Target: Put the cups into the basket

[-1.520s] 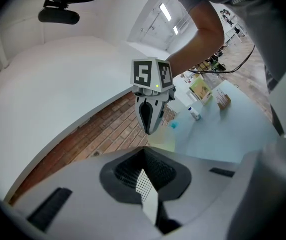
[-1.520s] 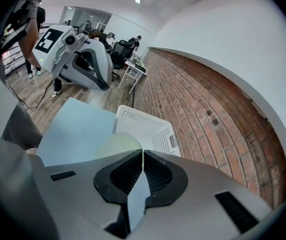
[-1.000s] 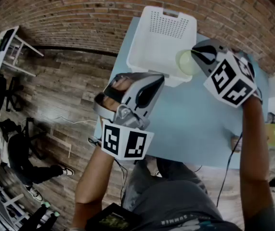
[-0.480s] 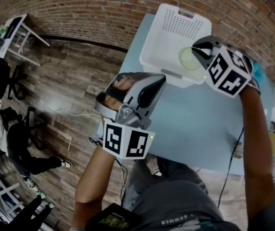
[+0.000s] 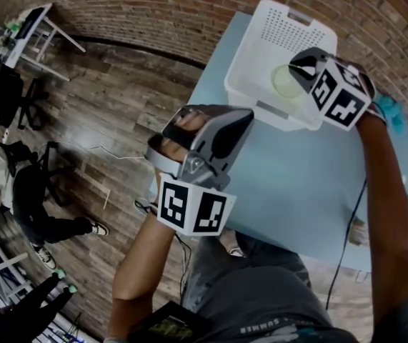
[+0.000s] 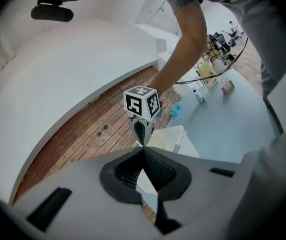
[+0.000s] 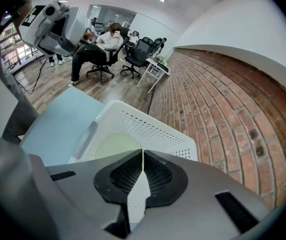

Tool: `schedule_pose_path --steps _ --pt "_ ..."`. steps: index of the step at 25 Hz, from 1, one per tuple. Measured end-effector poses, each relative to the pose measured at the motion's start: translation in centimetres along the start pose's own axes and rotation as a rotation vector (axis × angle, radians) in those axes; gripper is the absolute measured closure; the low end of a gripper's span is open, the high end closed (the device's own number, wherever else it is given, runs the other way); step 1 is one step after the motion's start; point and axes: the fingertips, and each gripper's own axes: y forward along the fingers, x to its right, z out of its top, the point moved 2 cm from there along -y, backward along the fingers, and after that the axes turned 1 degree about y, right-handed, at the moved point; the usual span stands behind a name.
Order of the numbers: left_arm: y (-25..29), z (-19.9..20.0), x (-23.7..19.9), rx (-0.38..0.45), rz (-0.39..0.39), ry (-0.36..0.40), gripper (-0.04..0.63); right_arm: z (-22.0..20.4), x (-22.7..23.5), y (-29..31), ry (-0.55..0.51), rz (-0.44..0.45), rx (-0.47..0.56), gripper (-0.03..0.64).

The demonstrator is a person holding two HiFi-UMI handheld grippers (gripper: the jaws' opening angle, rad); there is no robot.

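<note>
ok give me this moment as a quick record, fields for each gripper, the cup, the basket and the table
left gripper: jaws together, nothing between them, held near the table's left edge
right gripper: closed on the cup's rim, above the basket
cup: pale green, held over the basket's near right corner, not yet released
basket: white, perforated walls, at the table's far end
table: light blue top

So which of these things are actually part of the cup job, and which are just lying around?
Part of the job:
- pale green cup, pinched in the right gripper
- white basket
- light blue table that the basket stands on

Just lying about:
- left gripper, shut and empty
- blue thing on the table
- white side table on the floor
</note>
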Motion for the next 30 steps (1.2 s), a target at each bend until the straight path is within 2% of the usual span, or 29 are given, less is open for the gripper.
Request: schedule_pose_path --steps 17,30 --pt "1.8 -2.8 0.9 -0.068 -0.001 -0.041 0.598 -2.0 -0.1 9.2 -0.01 0.16 -0.023 0.594" --pt "2.5 -4.1 2.0 -0.092 -0.031 -0.057 0.598 -3.8 -2.1 13.8 0.084 0.326 -0.036 0.594"
